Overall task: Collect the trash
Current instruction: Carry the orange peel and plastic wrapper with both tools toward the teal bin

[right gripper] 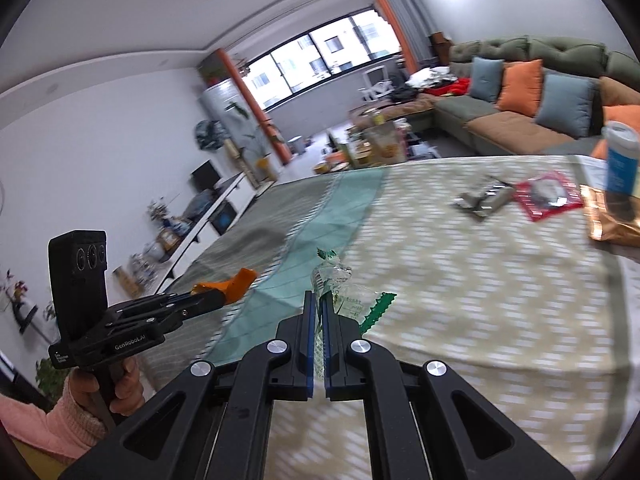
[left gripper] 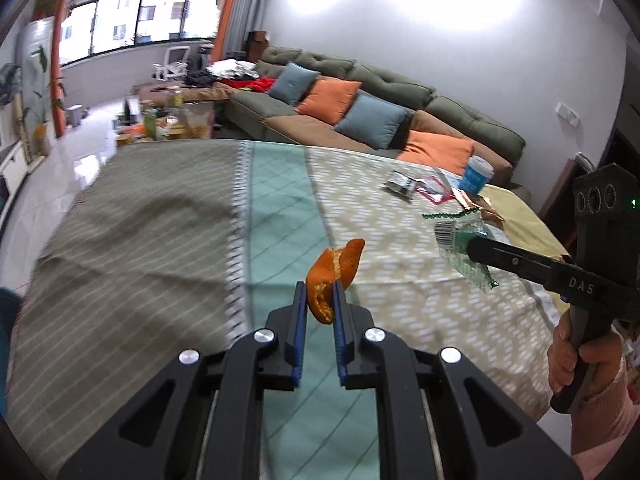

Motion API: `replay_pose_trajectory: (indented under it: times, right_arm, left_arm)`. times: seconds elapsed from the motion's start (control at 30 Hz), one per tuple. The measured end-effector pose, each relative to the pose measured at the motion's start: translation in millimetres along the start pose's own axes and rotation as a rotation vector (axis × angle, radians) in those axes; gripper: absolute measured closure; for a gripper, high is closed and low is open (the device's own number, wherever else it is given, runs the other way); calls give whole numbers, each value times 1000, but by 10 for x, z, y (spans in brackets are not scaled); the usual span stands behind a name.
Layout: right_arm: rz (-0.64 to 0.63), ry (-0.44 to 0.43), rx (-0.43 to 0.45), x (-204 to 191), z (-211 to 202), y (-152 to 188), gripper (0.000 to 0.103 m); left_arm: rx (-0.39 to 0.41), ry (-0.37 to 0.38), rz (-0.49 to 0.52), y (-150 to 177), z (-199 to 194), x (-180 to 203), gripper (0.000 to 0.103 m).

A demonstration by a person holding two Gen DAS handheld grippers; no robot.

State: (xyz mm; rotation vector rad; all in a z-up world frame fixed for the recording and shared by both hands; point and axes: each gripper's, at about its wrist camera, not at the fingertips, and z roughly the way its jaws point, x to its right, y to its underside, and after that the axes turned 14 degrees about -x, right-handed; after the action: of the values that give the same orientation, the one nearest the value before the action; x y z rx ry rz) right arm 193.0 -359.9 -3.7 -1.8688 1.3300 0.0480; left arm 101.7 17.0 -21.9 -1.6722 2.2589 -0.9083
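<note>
My left gripper (left gripper: 320,294) is shut on a curled piece of orange peel (left gripper: 334,270), held above the patterned tablecloth (left gripper: 280,208). The right wrist view shows the same peel (right gripper: 234,284) at the left gripper's tip. My right gripper (right gripper: 319,304) is shut on a clear plastic wrapper with green jagged edges (right gripper: 352,300), also lifted off the cloth. In the left wrist view that wrapper (left gripper: 460,240) hangs from the right gripper's fingers (left gripper: 492,254) at the right.
More trash lies at the table's far right: a silver wrapper (right gripper: 484,198), a red packet (right gripper: 548,196), a copper-coloured foil bag (right gripper: 612,220) and a blue cup (right gripper: 622,160). A sofa with cushions (left gripper: 360,108) stands beyond the table. A person's hands in pink sleeves (right gripper: 52,420) grip both handles.
</note>
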Motion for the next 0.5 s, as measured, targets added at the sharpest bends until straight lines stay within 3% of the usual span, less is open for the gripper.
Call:
replay_pose_trajectory:
  times: [0.5]
  right_arm:
    - [-140, -122, -90, -736, 598, -100, 99]
  left_arm:
    - [55, -102, -131, 439, -502, -591, 90]
